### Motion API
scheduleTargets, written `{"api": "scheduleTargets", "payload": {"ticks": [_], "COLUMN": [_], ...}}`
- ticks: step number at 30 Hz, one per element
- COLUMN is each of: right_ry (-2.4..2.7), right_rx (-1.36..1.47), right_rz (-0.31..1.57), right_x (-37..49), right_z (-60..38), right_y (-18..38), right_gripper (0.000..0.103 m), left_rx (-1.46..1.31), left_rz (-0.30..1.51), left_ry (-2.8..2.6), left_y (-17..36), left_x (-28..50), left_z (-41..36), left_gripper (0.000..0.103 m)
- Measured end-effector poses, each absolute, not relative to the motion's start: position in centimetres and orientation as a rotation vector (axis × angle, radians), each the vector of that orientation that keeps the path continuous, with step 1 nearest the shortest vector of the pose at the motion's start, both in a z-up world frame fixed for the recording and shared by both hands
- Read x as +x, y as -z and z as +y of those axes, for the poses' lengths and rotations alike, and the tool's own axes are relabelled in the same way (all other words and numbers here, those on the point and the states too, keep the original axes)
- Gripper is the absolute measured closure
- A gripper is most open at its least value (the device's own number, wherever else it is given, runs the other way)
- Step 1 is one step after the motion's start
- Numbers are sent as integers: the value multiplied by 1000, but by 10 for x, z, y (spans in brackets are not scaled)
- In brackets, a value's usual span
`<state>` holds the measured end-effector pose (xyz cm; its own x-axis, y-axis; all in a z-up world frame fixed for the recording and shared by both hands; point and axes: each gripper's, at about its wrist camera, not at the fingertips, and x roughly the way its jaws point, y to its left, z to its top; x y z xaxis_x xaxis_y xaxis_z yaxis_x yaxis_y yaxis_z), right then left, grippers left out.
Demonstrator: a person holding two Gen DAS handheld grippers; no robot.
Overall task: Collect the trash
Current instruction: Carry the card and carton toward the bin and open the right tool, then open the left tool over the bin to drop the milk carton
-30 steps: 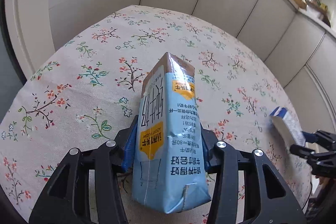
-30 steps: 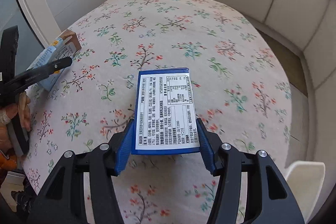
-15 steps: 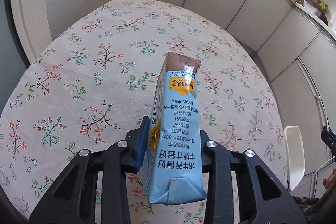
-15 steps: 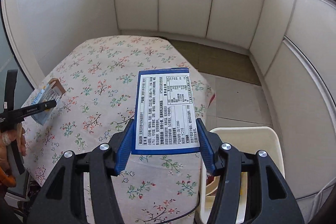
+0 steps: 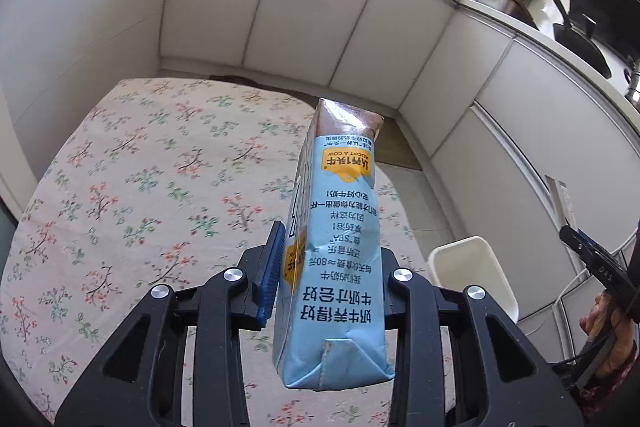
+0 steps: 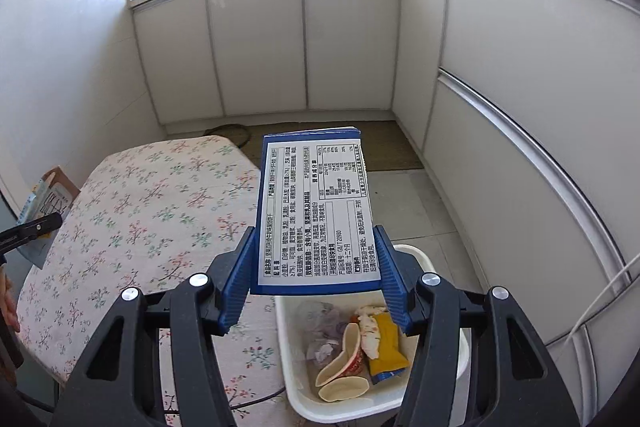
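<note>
"ADOPT A COW" on milk carton (image 5: 336, 247)

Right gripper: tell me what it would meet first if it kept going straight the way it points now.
Probably the white plastic trash bin or the tiled floor just past it. The right gripper, jaws closed on the blue-and-white printed box, points down over the bin's far rim; depth is unclear.

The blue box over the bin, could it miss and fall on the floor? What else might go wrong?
Maybe. The blue box sticks out past the white bin's far rim, so if the right gripper lets go now it could tip out. The milk carton in the left gripper looks squashed and hangs over the table, not the bin; any leftover milk might drip on the cloth.
</note>
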<state>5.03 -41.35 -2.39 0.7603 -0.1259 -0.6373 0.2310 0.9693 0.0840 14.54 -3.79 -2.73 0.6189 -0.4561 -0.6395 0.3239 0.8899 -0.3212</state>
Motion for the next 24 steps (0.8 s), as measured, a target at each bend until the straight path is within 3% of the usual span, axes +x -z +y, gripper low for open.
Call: {"api": "scheduleTargets", "payload": {"ticks": [13, 17, 24], "right_ry": [339, 391, 533], "right_rx": [261, 266, 300], "right_rz": [841, 814, 768], "right_x": [39, 29, 16], "right_z": [-476, -485, -507], "right_y": [79, 76, 71], "right_gripper": [45, 29, 18], "left_rx": [-96, -87, -31], "left_rz": [736, 766, 814], "left_ry": [753, 822, 913], "left_y": [-2, 5, 17], "left_x": [137, 134, 132], "left_z": [-175, -209, -274], "left_gripper": [71, 71, 71]}}
